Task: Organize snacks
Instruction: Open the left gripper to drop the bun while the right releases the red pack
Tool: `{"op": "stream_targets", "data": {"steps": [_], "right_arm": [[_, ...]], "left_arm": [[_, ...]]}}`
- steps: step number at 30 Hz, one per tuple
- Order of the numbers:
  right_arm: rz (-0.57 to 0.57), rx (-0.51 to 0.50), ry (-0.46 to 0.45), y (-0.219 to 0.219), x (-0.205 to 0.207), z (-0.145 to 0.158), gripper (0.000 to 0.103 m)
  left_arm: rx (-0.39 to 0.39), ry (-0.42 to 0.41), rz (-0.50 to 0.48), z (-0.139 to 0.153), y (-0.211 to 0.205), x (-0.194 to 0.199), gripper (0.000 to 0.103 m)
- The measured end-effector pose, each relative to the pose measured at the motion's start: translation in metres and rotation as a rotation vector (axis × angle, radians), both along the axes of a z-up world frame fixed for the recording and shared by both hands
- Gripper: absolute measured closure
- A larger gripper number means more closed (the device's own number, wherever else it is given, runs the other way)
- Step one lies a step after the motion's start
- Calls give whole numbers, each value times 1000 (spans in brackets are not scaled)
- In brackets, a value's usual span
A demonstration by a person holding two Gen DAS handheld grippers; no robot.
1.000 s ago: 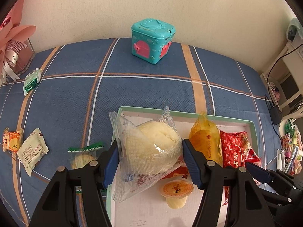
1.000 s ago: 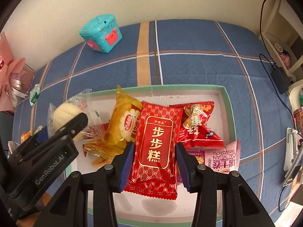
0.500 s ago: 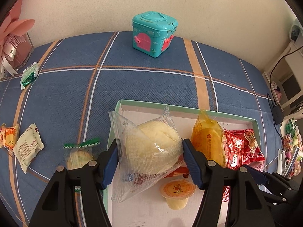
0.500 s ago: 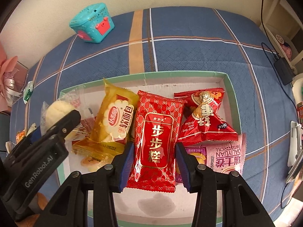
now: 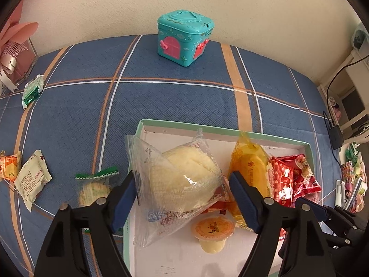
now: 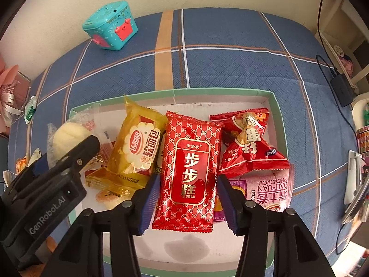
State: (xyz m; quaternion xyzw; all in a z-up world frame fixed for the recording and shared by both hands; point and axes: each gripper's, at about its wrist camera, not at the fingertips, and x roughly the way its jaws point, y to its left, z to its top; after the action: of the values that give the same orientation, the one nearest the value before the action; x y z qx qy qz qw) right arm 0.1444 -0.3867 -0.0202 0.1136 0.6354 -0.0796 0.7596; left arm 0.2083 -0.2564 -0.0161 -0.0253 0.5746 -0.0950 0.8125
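My left gripper (image 5: 182,187) is shut on a clear bag with a pale yellow bun (image 5: 182,177), held over the left part of the green-rimmed white tray (image 5: 184,124). My right gripper (image 6: 188,189) is shut on a long red snack pack (image 6: 190,168), held over the tray's middle (image 6: 274,106). In the tray lie a yellow bread pack (image 6: 136,143), a red triangular pack (image 6: 249,143), a pink Swiss-roll pack (image 6: 272,191) and a small jelly cup (image 5: 213,230). The left gripper's body (image 6: 46,184) shows in the right wrist view.
Loose snacks lie on the blue plaid cloth left of the tray: a green-edged clear pack (image 5: 94,184), a cream pack (image 5: 31,179), an orange pack (image 5: 8,167), a green pack (image 5: 32,91). A teal toy box (image 5: 184,40) stands at the back. A pink gift box (image 5: 13,64) stands far left.
Both grippers have drawn closer to the tray with their packs still held. The red pack now sits lower over the tray's middle.
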Motion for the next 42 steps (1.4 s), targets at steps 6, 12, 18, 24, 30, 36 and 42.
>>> {"op": "stream_targets", "data": {"steps": [6, 12, 18, 24, 30, 36, 42], "right_arm": [[-5, 11, -28, -4, -1, 13, 43], [-9, 0, -80, -10, -6, 36, 42], [-24, -16, -136, -14, -9, 59, 36], [-30, -23, -168, -16, -14, 72, 33], [-27, -23, -174, -16, -13, 72, 30], [-26, -17, -168, -18, -11, 67, 27], [-15, -23, -183, -17, -9, 67, 8]], "left_arm": [[-32, -9, 1, 12, 3, 0, 14], [-76, -56, -2, 34, 7, -3, 10], [-91, -101, 11, 47, 12, -7, 7], [-71, -119, 29, 49, 16, -8, 7], [-24, -151, 43, 49, 20, -7, 2], [14, -159, 64, 48, 25, -4, 2], [20, -153, 90, 46, 32, -1, 2]]}}
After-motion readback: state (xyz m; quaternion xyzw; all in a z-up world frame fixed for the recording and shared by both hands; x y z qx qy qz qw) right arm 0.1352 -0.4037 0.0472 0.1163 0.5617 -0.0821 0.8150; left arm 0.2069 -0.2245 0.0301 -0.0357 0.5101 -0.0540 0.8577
